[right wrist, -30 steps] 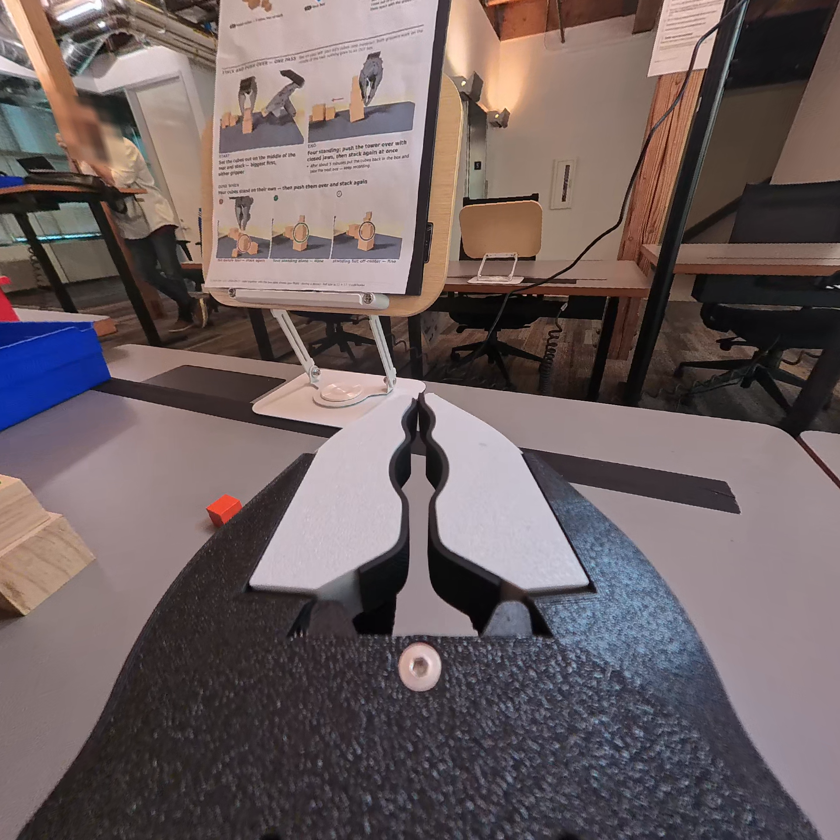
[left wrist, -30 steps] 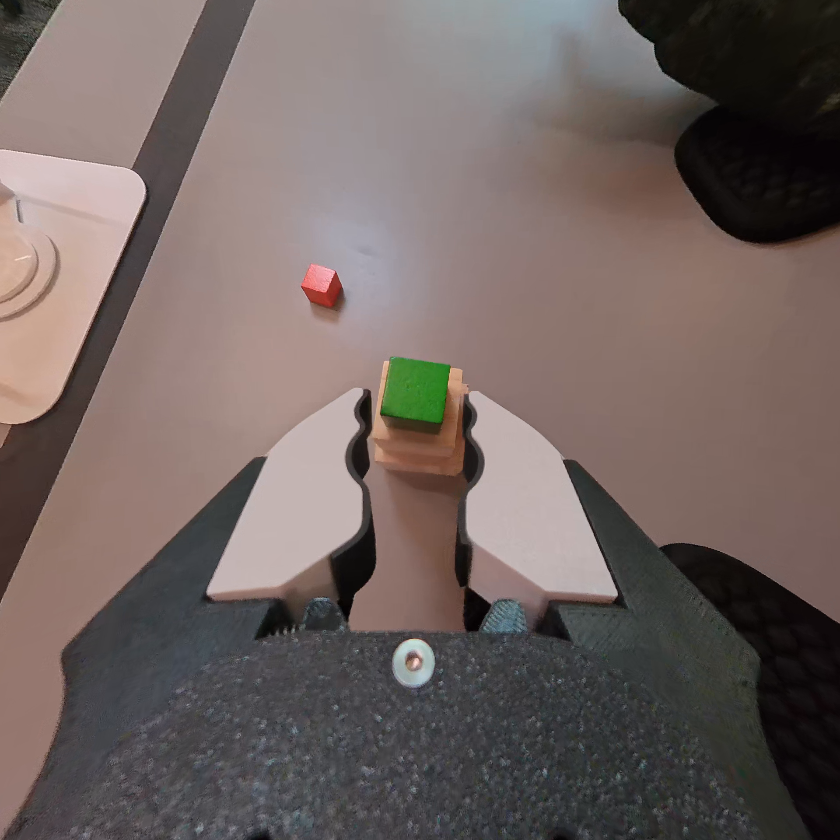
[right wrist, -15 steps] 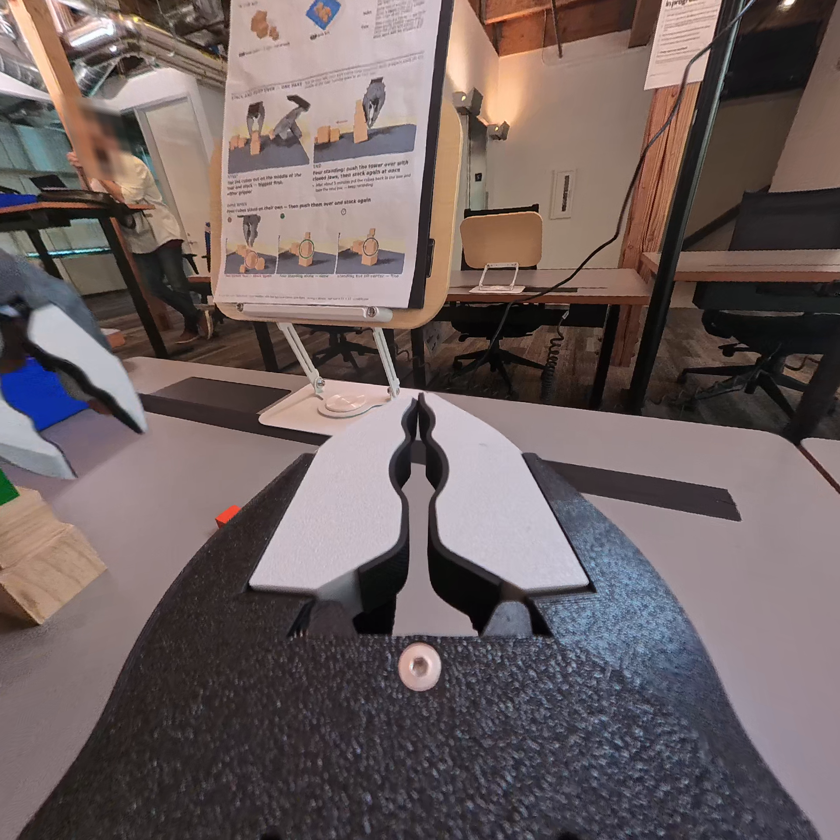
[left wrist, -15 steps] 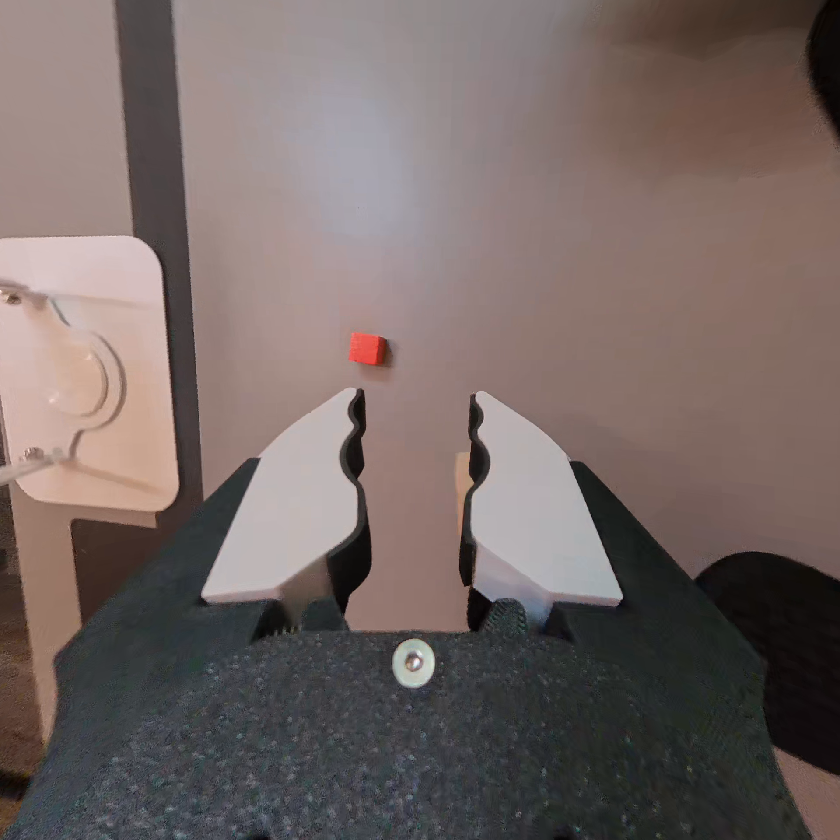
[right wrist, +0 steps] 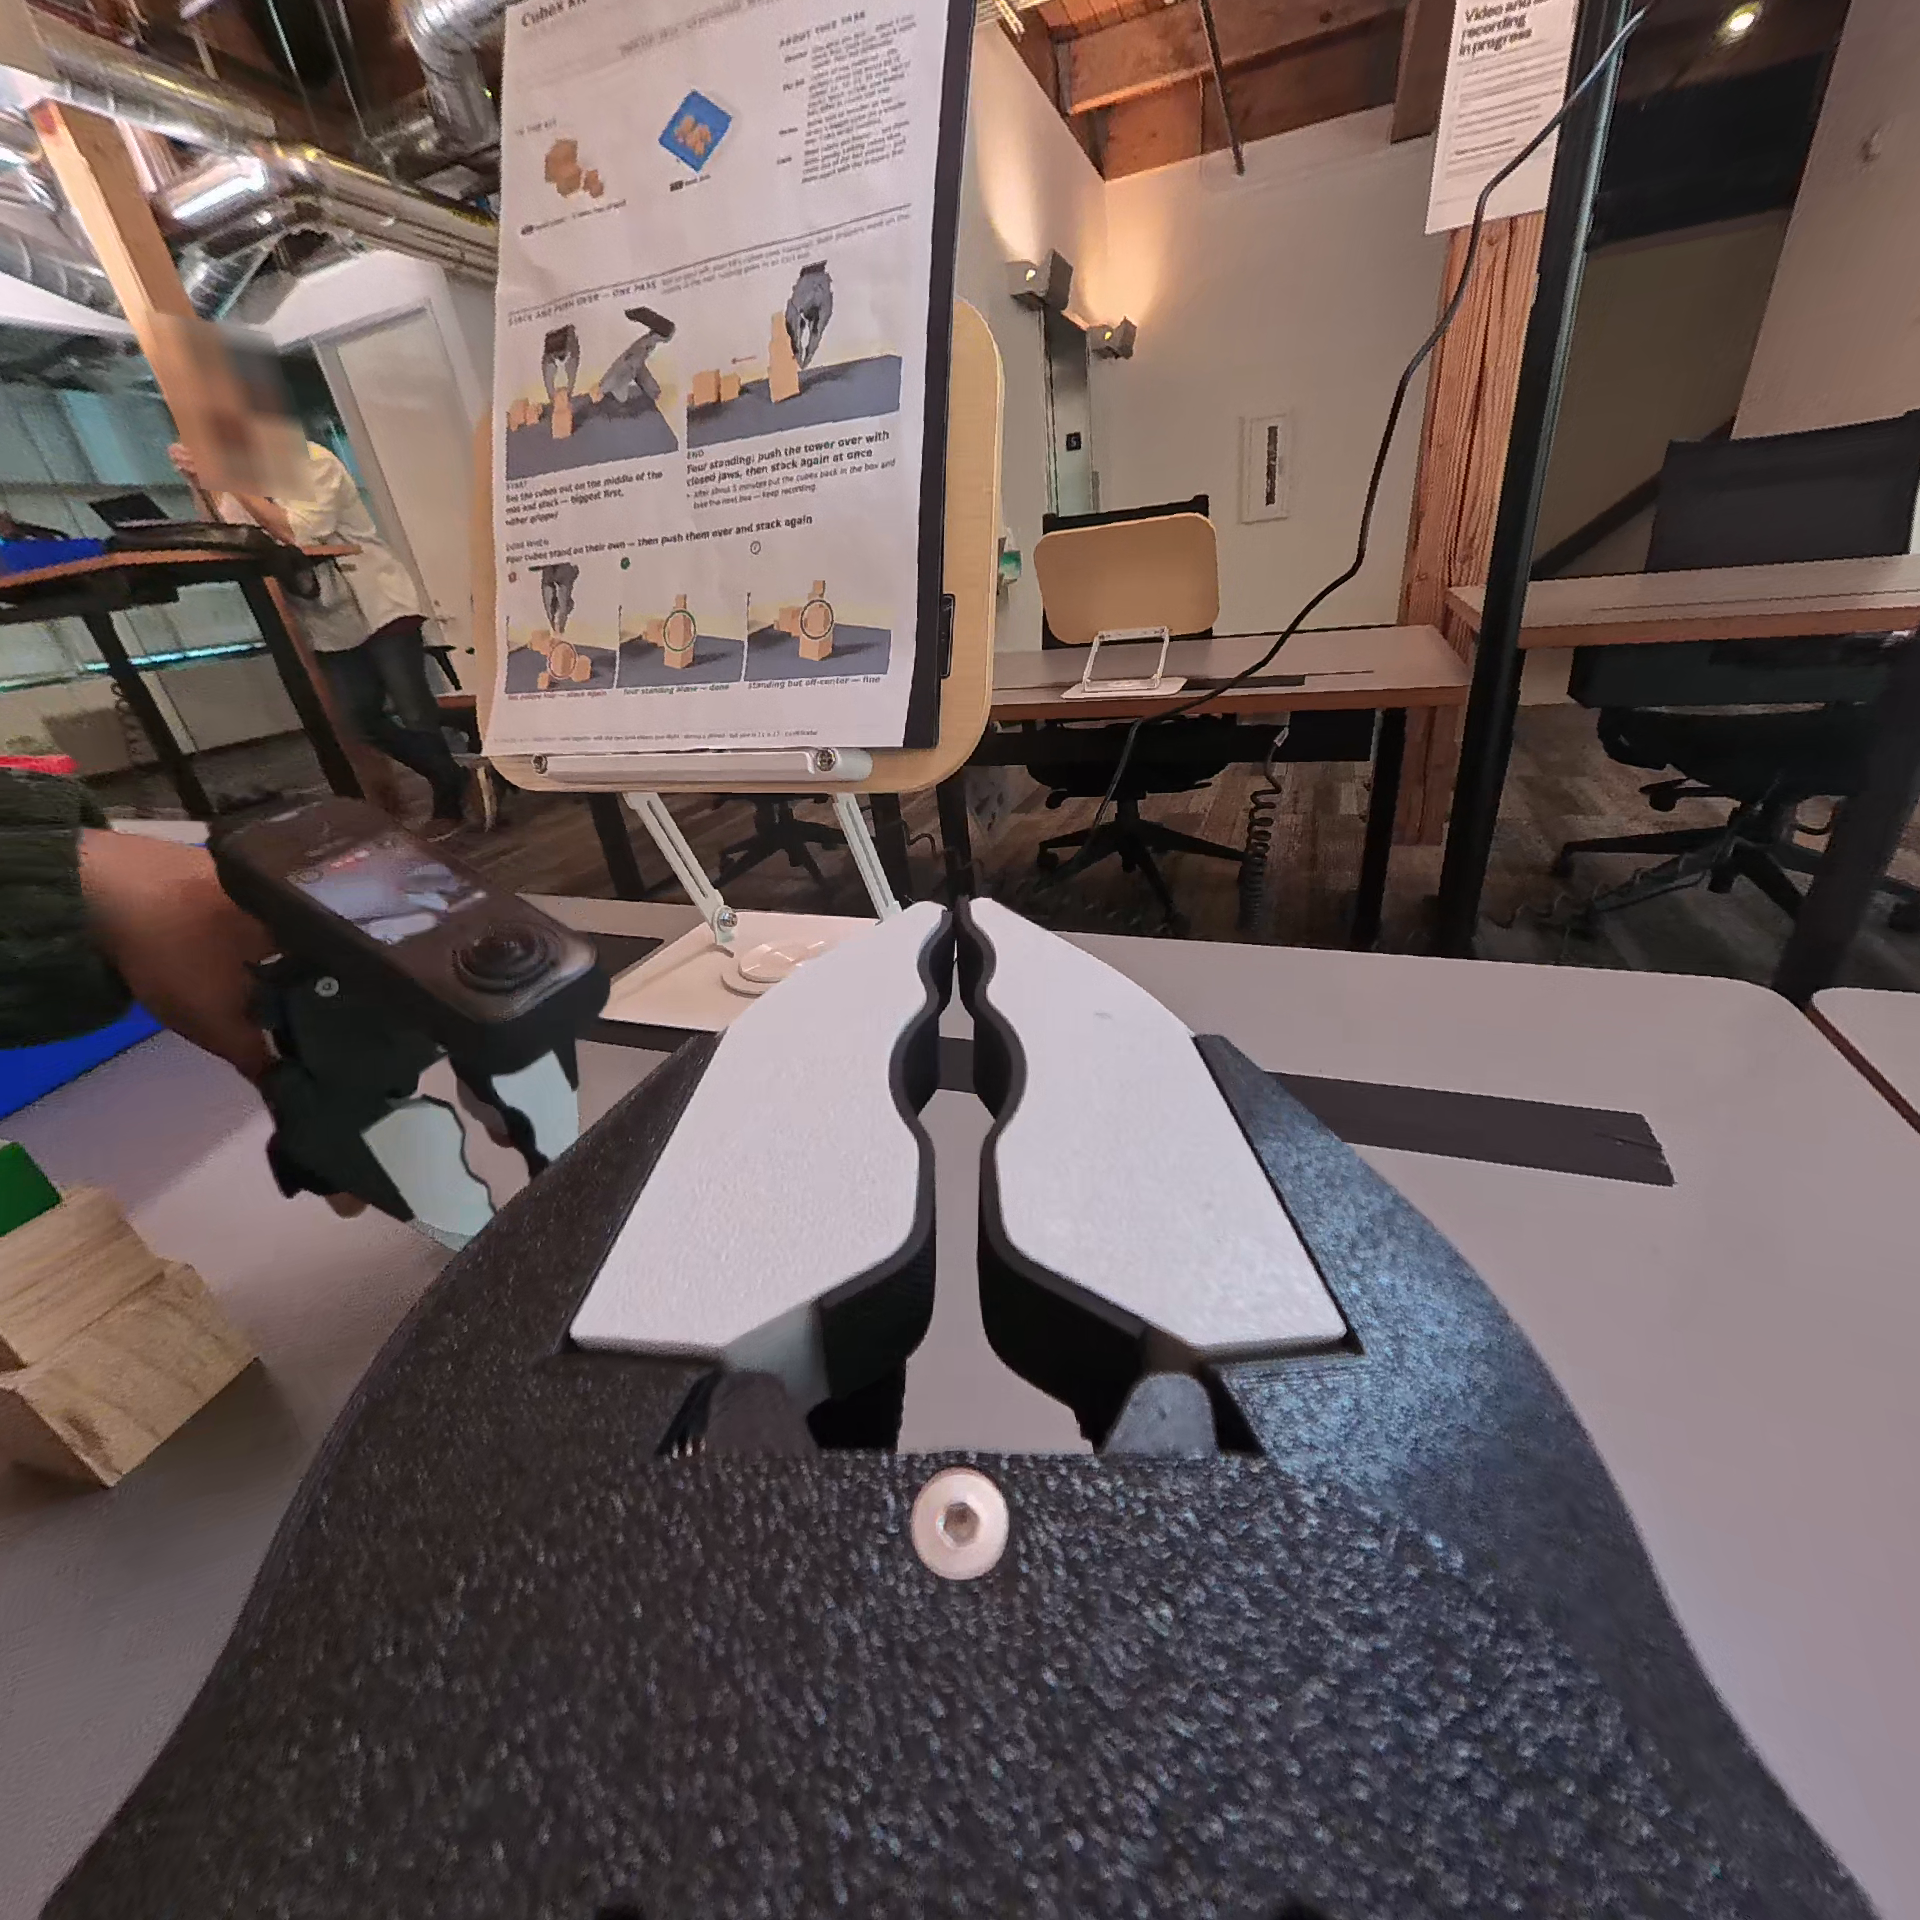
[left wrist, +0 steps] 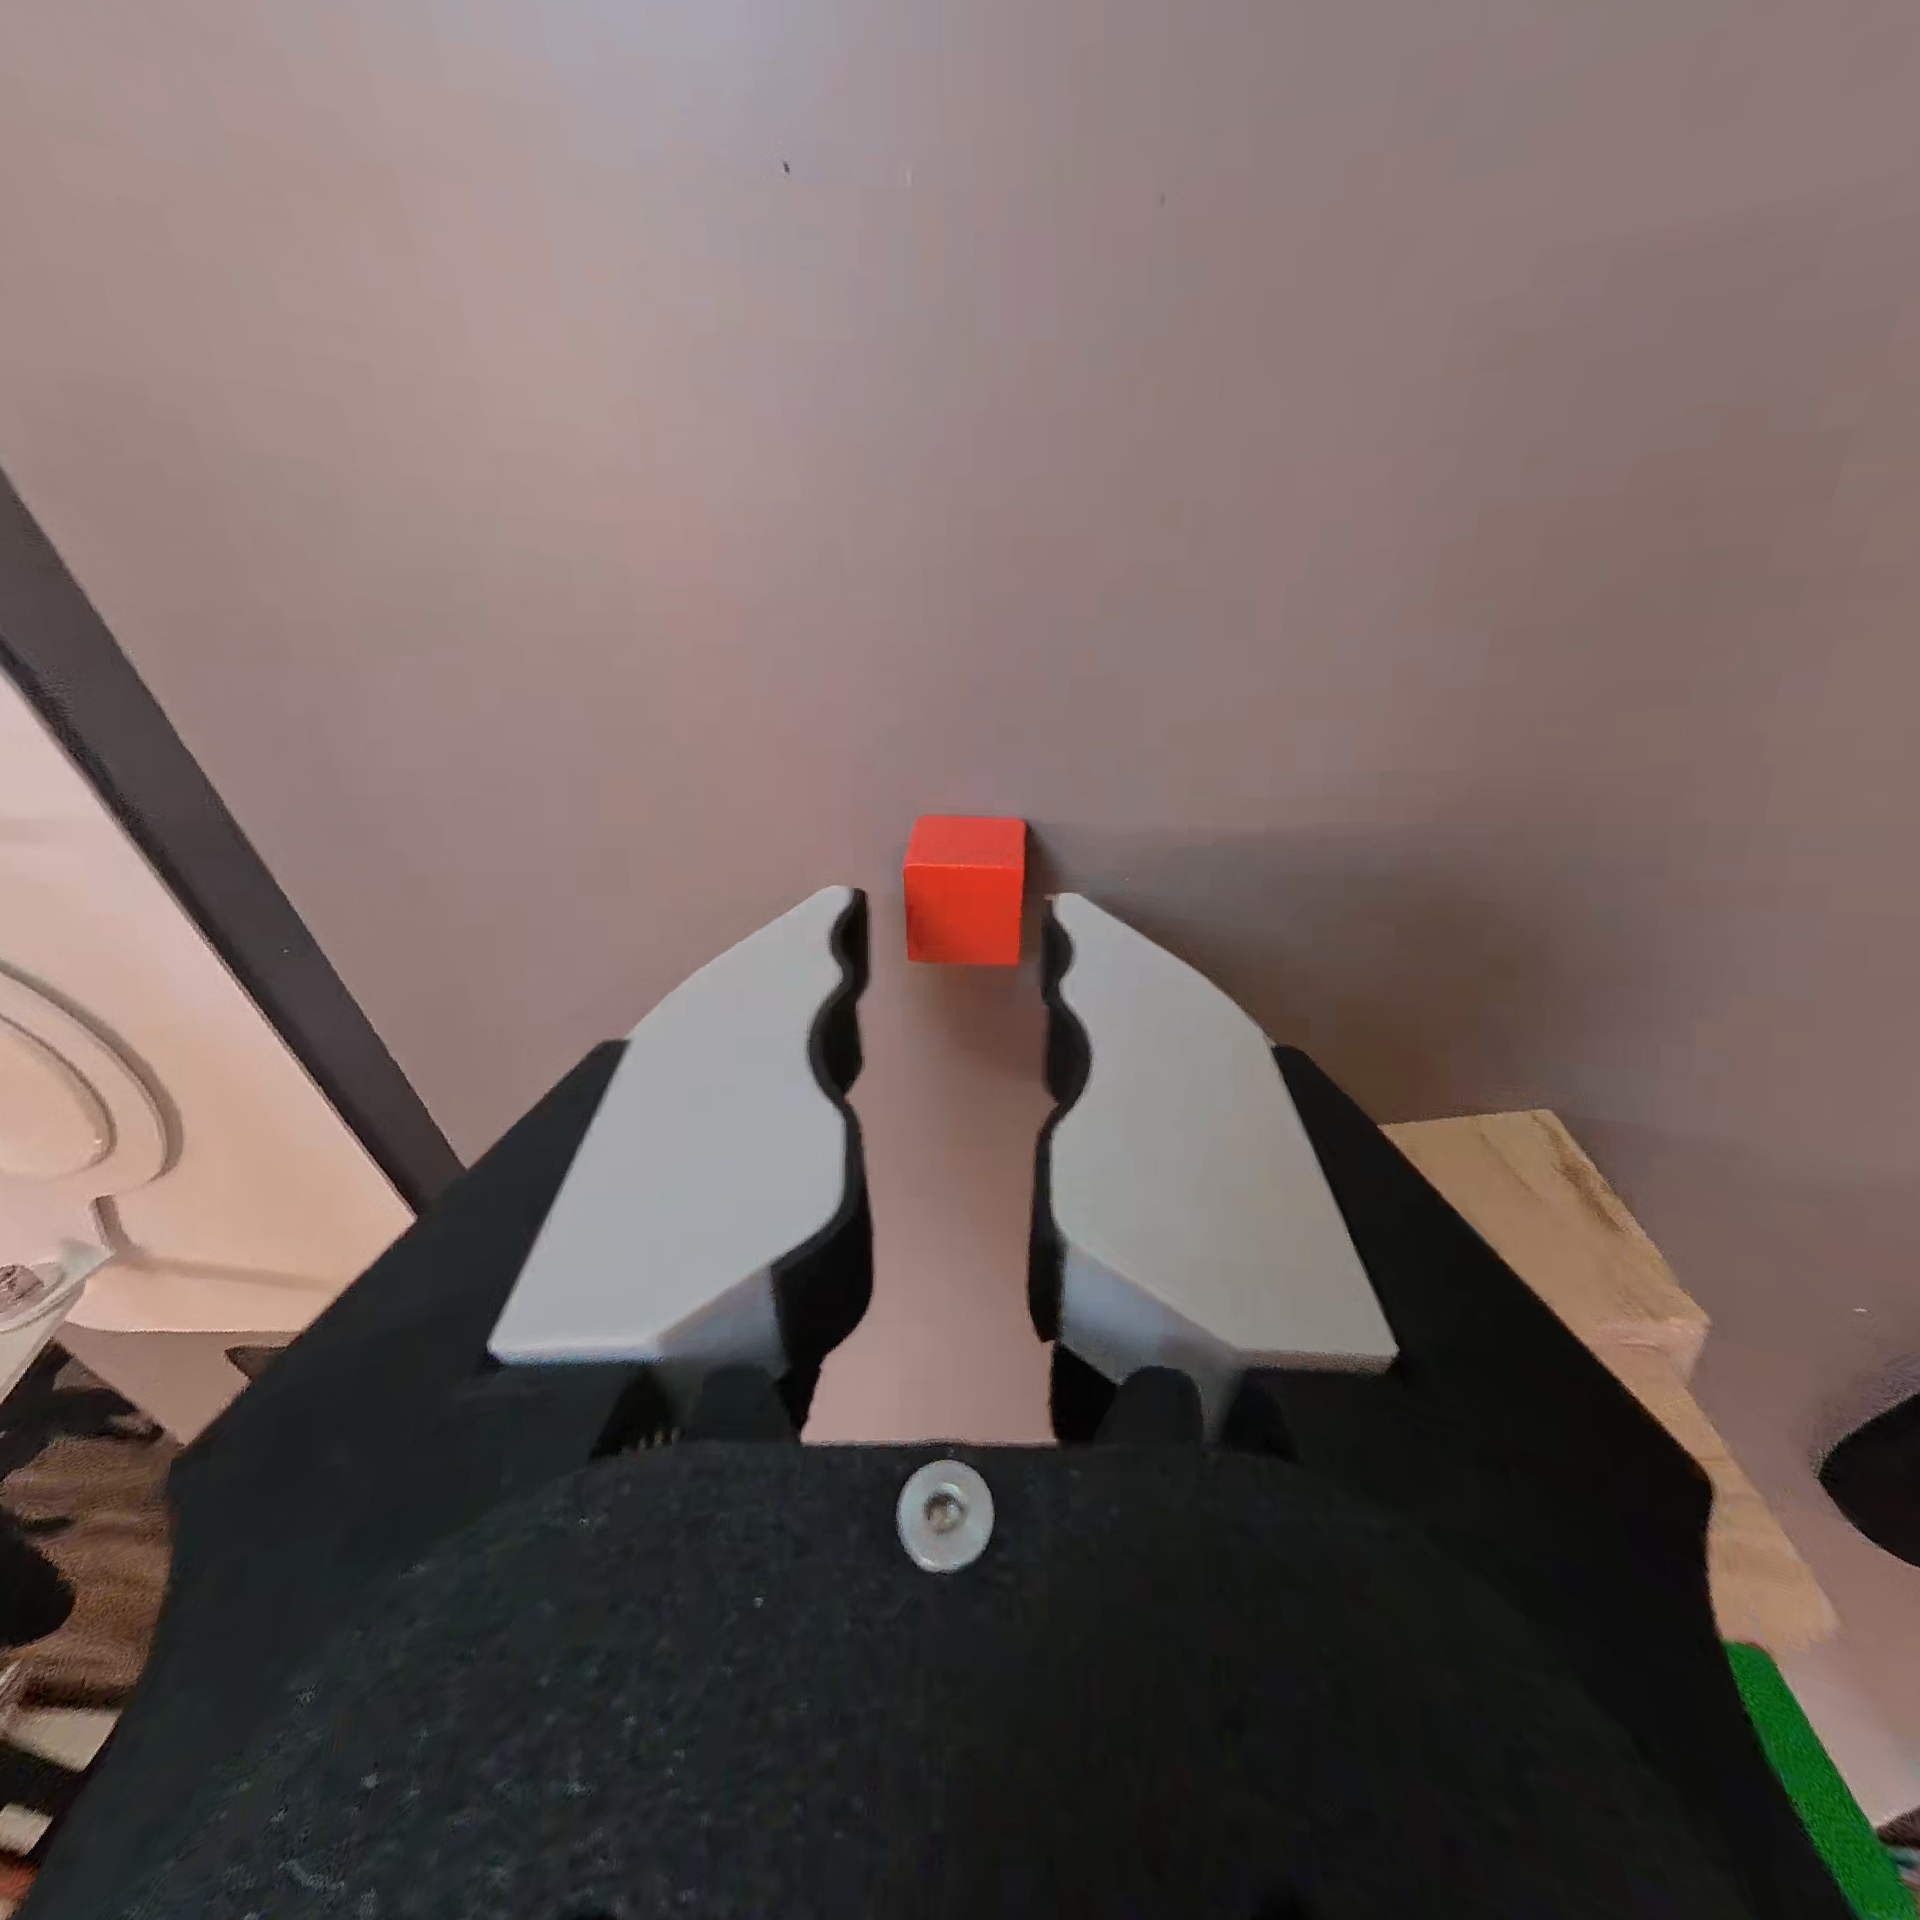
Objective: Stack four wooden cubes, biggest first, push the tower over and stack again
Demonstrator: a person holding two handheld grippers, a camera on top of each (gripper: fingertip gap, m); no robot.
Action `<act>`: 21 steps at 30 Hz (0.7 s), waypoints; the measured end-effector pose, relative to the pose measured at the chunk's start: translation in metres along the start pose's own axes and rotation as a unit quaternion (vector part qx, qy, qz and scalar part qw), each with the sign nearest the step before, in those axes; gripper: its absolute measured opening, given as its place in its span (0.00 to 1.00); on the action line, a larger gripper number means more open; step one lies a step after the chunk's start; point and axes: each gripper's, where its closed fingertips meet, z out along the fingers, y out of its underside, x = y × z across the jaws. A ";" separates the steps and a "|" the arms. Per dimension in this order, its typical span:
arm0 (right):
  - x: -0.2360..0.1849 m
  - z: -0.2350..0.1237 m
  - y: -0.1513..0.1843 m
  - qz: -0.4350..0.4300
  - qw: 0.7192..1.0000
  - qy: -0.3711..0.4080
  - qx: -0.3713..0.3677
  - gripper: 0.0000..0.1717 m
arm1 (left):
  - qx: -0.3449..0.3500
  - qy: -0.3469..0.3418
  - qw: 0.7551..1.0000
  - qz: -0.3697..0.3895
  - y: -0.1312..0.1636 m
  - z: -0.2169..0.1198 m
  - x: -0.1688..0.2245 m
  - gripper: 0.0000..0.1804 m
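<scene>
The left gripper (left wrist: 951,899), jaws parted and holding nothing, straddles a small red cube (left wrist: 964,889) on the grey table (left wrist: 1039,416) without touching it; the right gripper (right wrist: 961,914) hovers closed and empty.

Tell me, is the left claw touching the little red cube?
Apart. The left wrist view shows table on both sides between the red cube and the left gripper's fingertips.

Printed writing covers the instruction sheet (right wrist: 717,395) (on a stand) and a wall notice (right wrist: 1501,104).
</scene>
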 end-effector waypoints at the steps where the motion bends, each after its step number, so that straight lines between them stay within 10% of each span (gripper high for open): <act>1: 0.000 0.000 0.000 0.000 1.000 0.000 0.000 0.00 | -0.016 -0.003 1.000 0.005 0.003 0.003 0.000 0.12; 13: -0.006 0.000 -0.002 0.000 1.000 -0.008 0.003 0.00 | 0.059 -0.020 0.996 -0.062 0.056 -0.145 0.038 0.12; 21: -0.017 0.002 0.003 -0.007 1.000 -0.019 -0.006 0.00 | 0.027 -0.002 0.996 -0.084 0.088 -0.141 0.088 0.12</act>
